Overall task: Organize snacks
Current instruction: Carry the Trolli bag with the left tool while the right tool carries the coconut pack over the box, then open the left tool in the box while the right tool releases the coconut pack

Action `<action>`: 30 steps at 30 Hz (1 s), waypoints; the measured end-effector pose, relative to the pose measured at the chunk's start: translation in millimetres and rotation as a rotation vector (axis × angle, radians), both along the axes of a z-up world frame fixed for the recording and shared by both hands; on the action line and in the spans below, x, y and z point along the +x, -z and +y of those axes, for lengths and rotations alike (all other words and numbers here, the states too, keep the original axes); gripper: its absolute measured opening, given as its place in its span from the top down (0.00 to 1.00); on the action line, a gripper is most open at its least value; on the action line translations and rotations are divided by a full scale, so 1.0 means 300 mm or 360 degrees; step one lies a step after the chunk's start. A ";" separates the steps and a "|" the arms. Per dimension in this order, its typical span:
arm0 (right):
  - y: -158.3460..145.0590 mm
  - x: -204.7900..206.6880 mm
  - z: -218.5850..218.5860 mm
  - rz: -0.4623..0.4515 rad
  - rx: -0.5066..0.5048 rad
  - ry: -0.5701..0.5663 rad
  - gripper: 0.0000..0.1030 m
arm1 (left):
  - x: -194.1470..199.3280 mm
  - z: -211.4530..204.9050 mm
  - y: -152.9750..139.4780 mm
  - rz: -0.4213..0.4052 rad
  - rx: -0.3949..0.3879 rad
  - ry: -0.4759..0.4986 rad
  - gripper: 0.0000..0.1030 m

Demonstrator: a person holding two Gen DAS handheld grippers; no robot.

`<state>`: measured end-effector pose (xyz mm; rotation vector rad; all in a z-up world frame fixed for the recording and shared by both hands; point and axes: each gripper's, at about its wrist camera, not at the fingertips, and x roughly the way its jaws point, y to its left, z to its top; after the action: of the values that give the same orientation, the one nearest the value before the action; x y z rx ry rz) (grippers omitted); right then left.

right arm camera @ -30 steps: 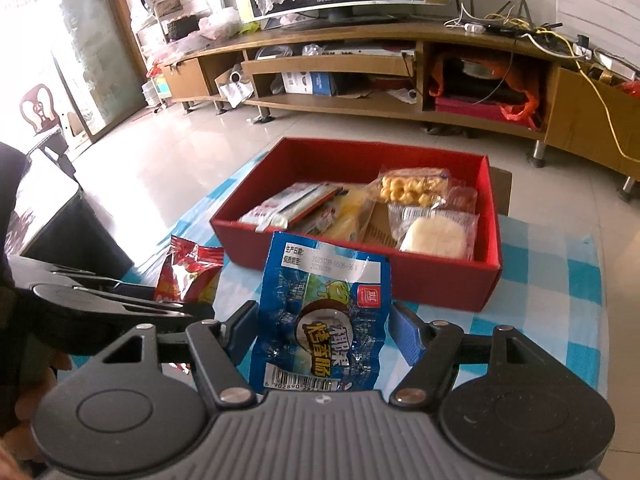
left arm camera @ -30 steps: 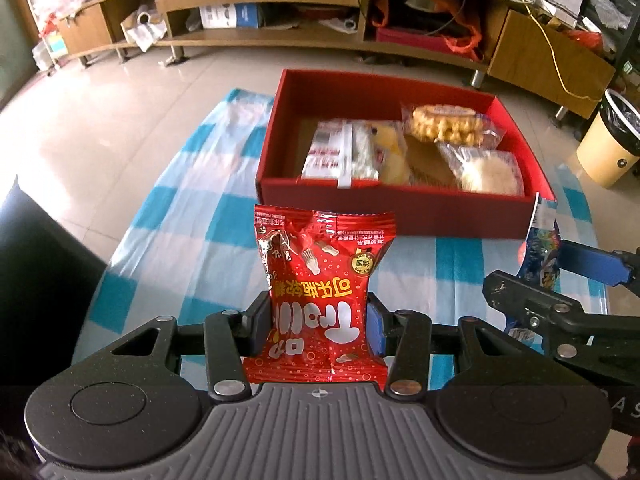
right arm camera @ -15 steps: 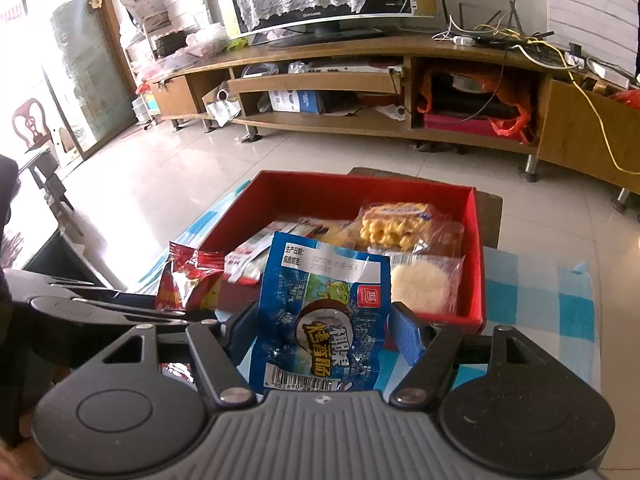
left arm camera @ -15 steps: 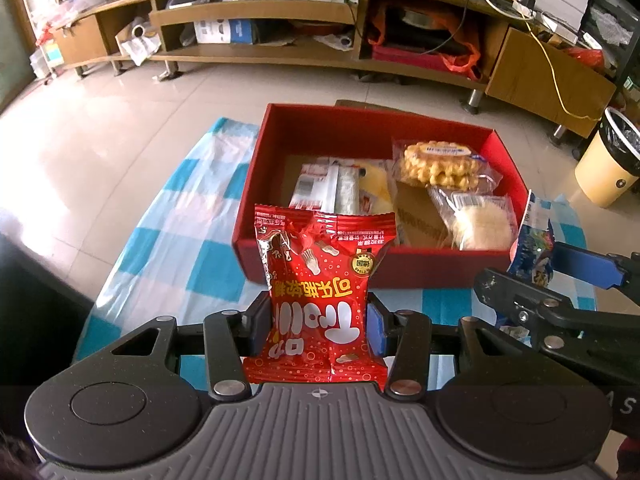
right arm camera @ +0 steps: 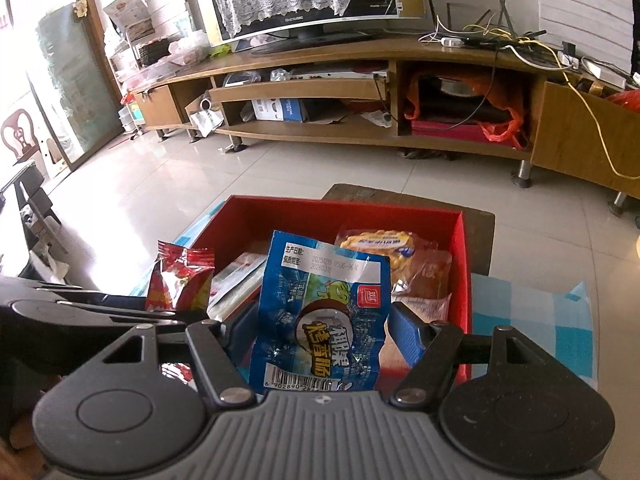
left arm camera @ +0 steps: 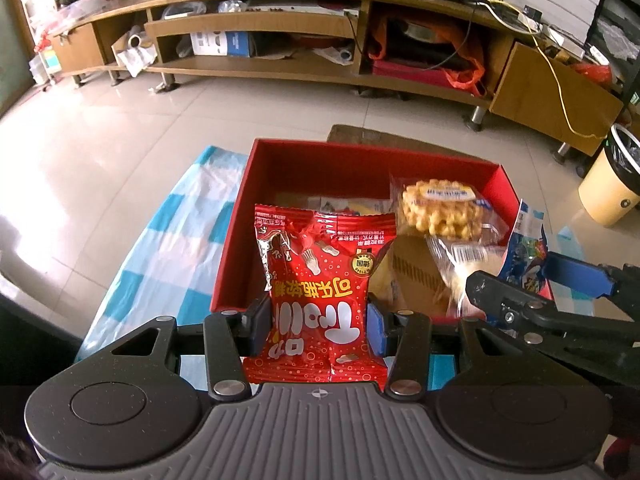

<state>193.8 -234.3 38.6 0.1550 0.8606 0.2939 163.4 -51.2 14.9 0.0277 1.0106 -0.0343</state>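
Observation:
My left gripper (left arm camera: 318, 326) is shut on a red snack packet (left arm camera: 320, 288), held upright over the near left part of the red box (left arm camera: 348, 160). My right gripper (right arm camera: 320, 330) is shut on a blue snack packet (right arm camera: 322, 316), also upright, above the box's near wall (right arm camera: 462, 264). In the left wrist view the right gripper (left arm camera: 536, 280) with the blue packet (left arm camera: 526, 240) shows at the right edge. Inside the box lie a wrapped waffle (left arm camera: 440, 210), a white wrapped cake (left arm camera: 464, 266) and flat packets (right arm camera: 236, 276). The red packet (right arm camera: 180, 280) shows at the left in the right wrist view.
The box sits on a blue and white checked cloth (left arm camera: 160, 256) over a low table. Beyond is tiled floor (left arm camera: 120, 140), a long wooden TV cabinet (right arm camera: 360, 92) with clutter, and a yellow waste bin (left arm camera: 612, 184) at the right.
Both grippers have moved forward with their packets, from in front of the box to over its near side. The box now fills more of each view.

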 end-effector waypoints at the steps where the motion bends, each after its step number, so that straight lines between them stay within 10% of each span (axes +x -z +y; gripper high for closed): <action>1: 0.002 0.012 -0.002 0.0001 0.0000 0.0004 0.35 | 0.012 -0.003 0.000 -0.0003 0.0002 -0.0002 0.46; 30: 0.128 0.230 0.000 -0.0001 -0.0052 0.0002 0.35 | 0.198 -0.043 0.097 0.0012 0.0120 -0.0064 0.45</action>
<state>262.8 -234.3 0.1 0.1248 0.8644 0.2785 222.8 -64.1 -14.3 0.0761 1.0194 0.0403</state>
